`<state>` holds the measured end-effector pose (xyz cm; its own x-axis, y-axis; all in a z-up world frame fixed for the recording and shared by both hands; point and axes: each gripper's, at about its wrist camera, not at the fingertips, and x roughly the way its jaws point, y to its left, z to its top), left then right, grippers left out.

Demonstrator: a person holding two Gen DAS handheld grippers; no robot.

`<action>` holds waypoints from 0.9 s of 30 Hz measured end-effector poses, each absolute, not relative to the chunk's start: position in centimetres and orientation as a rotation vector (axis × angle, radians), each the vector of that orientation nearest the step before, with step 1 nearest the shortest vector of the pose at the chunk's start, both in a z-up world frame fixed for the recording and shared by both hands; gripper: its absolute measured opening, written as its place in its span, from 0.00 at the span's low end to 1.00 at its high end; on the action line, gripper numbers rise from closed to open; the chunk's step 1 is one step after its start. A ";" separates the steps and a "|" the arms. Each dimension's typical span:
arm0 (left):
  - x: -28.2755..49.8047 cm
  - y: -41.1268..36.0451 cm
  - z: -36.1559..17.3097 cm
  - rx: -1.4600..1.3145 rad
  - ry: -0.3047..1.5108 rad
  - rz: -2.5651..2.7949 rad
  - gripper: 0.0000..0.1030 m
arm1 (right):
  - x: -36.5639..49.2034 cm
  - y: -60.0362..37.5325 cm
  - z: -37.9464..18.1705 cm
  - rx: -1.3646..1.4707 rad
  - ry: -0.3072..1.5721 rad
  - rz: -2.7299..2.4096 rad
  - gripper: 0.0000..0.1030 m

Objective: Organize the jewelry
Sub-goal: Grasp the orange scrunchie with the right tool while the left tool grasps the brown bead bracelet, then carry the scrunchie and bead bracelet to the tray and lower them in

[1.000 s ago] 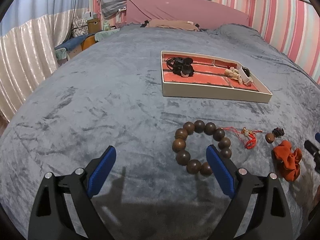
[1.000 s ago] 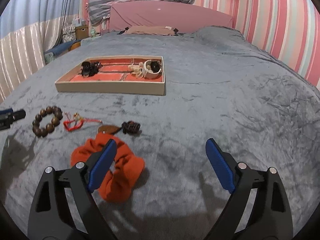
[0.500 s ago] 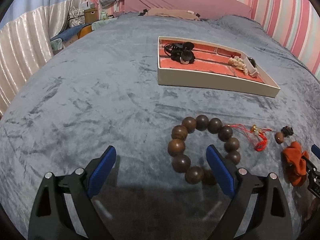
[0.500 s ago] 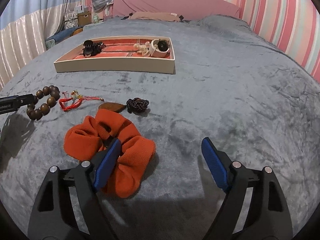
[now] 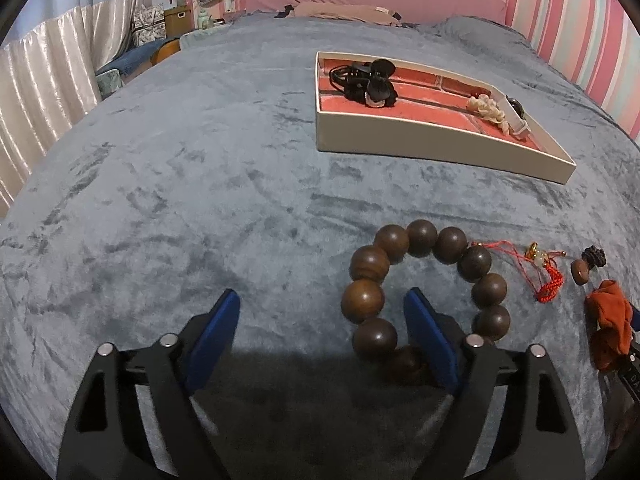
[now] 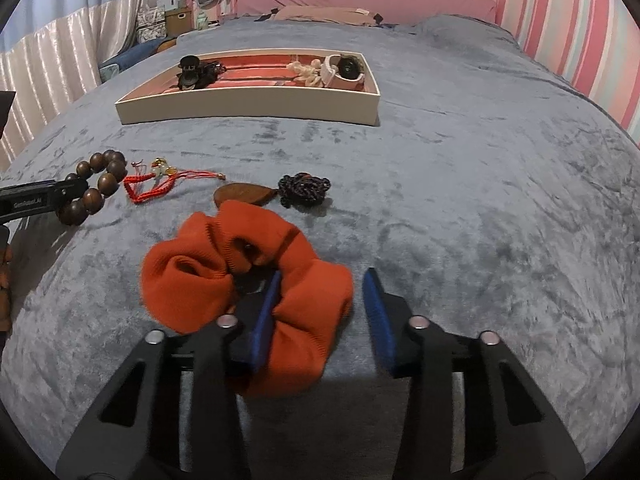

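Note:
A brown wooden bead bracelet [image 5: 424, 284] lies on the grey bedspread. My left gripper [image 5: 322, 316] is open, low over the bed; its right finger [image 5: 430, 340] sits inside the bead ring, its left finger outside. An orange scrunchie [image 6: 244, 276] lies in the right wrist view. My right gripper [image 6: 320, 312] is open and narrowing, its left finger in the scrunchie's hole, its right finger outside, with the scrunchie's right side between them. A cream tray [image 5: 432, 146] with red lining holds black hair ties and pale beads.
A red cord charm [image 6: 160, 184], a brown wooden pendant [image 6: 244, 196] and a black cord knot [image 6: 304, 188] lie between bracelet and scrunchie. The tray also shows in the right wrist view [image 6: 248, 110]. Pillows and striped walls lie beyond the bed.
Both grippers moved forward and down. The left finger has entered the bead ring. The right jaws have narrowed around the scrunchie's right side.

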<state>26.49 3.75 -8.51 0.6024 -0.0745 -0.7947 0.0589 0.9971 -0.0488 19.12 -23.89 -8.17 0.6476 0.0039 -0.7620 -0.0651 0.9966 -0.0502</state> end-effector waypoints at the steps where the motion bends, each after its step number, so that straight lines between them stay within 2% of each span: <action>1: 26.4 3.9 -8.5 -0.021 0.917 -0.079 0.73 | 19.1 -23.9 -8.1 -0.070 0.866 0.045 0.31; 4: 26.3 3.8 -8.5 -0.022 0.914 -0.094 0.61 | 19.0 -23.7 -8.0 -0.068 0.864 0.047 0.27; 8: 26.2 3.8 -8.4 -0.024 0.907 -0.106 0.51 | 19.0 -23.5 -7.8 -0.070 0.858 0.050 0.22; 10: 26.1 3.9 -8.3 -0.031 0.903 -0.113 0.40 | 18.9 -23.5 -7.7 -0.071 0.854 0.051 0.20; 15: 26.0 4.4 -8.3 -0.052 0.900 -0.120 0.23 | 18.7 -23.4 -7.4 -0.073 0.839 0.047 0.16; 27: 25.0 4.7 -7.0 -0.073 0.856 -0.137 0.20 | 17.9 -24.6 -5.2 -0.036 0.763 0.032 0.14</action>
